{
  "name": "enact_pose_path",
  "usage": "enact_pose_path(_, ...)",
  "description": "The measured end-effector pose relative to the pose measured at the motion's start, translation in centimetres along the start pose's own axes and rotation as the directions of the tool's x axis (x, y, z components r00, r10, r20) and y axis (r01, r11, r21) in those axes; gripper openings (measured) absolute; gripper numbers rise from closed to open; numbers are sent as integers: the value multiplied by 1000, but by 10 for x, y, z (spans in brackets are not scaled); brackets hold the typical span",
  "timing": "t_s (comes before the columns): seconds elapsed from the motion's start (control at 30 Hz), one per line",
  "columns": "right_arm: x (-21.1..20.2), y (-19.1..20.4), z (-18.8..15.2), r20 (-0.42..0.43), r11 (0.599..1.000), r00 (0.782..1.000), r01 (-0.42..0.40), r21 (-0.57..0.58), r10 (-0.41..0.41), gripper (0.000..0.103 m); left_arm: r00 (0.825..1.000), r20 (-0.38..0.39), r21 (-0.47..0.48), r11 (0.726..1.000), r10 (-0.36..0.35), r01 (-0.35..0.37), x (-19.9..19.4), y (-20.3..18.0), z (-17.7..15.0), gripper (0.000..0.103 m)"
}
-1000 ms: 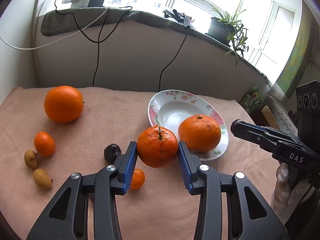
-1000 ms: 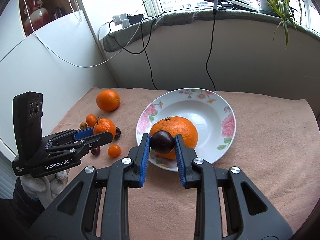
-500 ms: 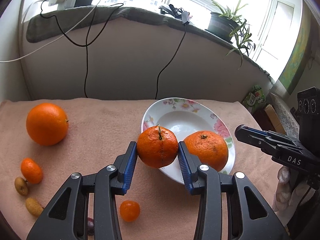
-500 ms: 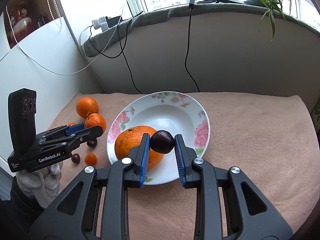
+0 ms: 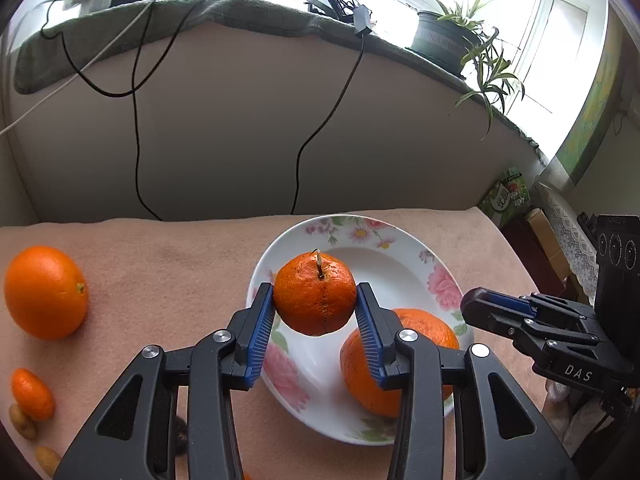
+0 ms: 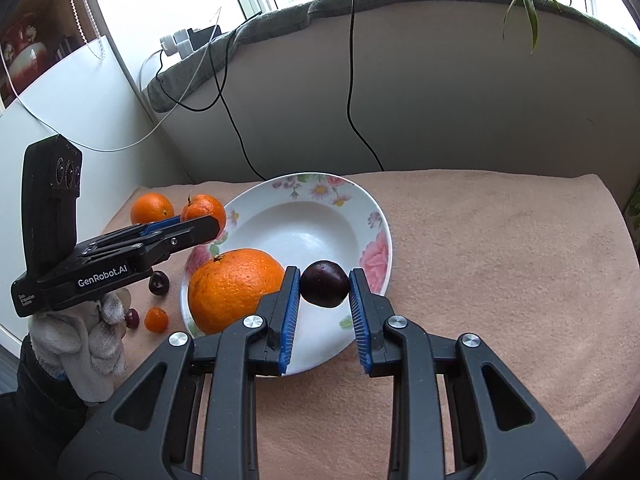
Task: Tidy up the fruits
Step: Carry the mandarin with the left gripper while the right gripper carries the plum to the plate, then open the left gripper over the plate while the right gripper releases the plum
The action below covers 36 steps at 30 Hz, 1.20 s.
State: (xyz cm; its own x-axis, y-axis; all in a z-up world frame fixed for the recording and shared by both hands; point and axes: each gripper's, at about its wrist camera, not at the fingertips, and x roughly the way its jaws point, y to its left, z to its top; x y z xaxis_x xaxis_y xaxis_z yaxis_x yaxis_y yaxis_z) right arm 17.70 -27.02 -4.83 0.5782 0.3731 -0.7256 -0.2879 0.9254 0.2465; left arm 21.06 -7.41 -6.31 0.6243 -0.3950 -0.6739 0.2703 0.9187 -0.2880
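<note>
Orange-skinned mandarin [image 5: 315, 294] clamped in my left gripper [image 5: 316, 312], plum [image 6: 324, 284] clamped in my right gripper [image 6: 325, 298], both over plate [image 6: 304, 200]; one orange [image 6: 234, 288] plated, several fruits left on tabletop [image 5: 160, 264].

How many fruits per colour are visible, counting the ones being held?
Orange round citrus fruits: 5, one in the left gripper
Dark purple round fruits: 3, one in the right gripper
Small tan oval fruits: 2
Total: 10
</note>
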Motion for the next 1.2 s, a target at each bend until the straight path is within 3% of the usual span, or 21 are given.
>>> enact_pose_path(0.63,20,-9,5,-24,1000,1000,2,0,-2,26,997,-64,49,997,-53,56,34,-23,19,40)
enact_pose_path(0.83,22,-8,8,-23,1000,1000,-2,-5,2,26,997,-51,77,995,-55,58,33,-30,24,59)
enact_pose_path(1.0,21,-7,8,-21,1000,1000,-7,-10,7,26,998,-27,51,997,-54,56,25,-25,28,61)
enact_pose_path(1.03,21,-7,9,-19,1000,1000,-2,-9,2,29,999,-23,49,998,-49,50,23,-23,28,61)
enact_pose_path(1.17,15,-10,12,23,1000,999,-24,18,24,76,1000,-2,43,999,-27,27,15,-17,29,61)
enact_pose_path(1.2,13,-11,13,34,999,999,-26,28,25,78,1000,3,37,999,-25,24,13,-15,30,61)
